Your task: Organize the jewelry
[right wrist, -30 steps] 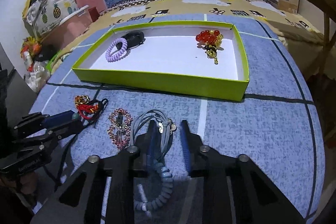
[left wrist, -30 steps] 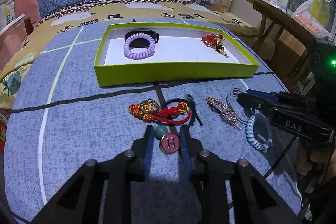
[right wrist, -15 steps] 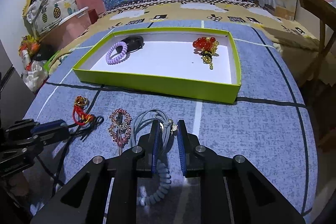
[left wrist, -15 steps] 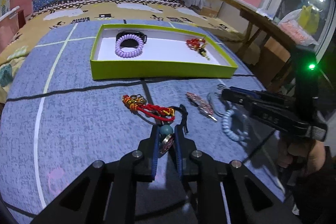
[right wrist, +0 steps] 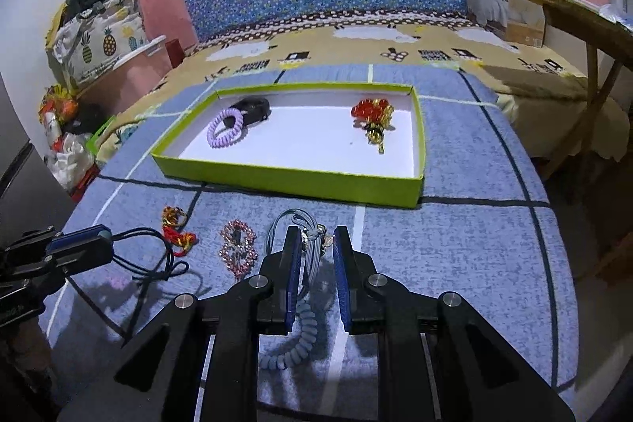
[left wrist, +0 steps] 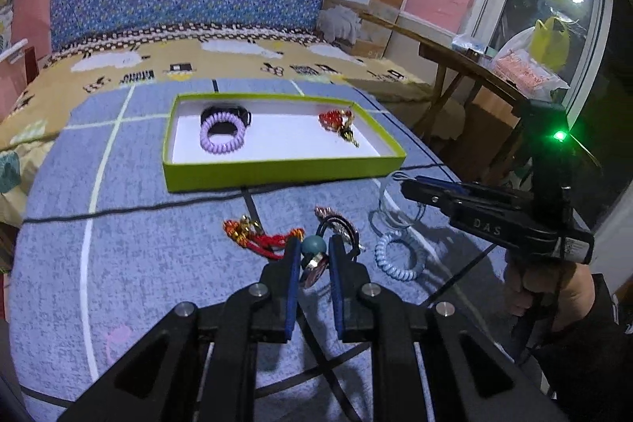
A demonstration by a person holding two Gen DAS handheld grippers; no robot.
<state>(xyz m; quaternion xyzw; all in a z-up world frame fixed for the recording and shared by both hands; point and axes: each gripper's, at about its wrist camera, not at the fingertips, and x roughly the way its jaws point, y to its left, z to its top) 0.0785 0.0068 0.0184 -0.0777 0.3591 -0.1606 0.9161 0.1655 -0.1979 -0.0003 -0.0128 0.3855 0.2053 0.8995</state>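
While three pieces lie in the green tray (right wrist: 289,178), the left gripper (left wrist: 312,252) clamps a beaded cord (left wrist: 313,245), the right gripper (right wrist: 314,244) pinches a grey cord (right wrist: 312,248), and others wait on the bed.

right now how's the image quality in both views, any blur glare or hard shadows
Left wrist view: green tray front edge smeared by motion blur, green LED flare on the right gripper. Right wrist view: sharper, hard shadows under the black cord and blue coil; both views show fisheye bending.
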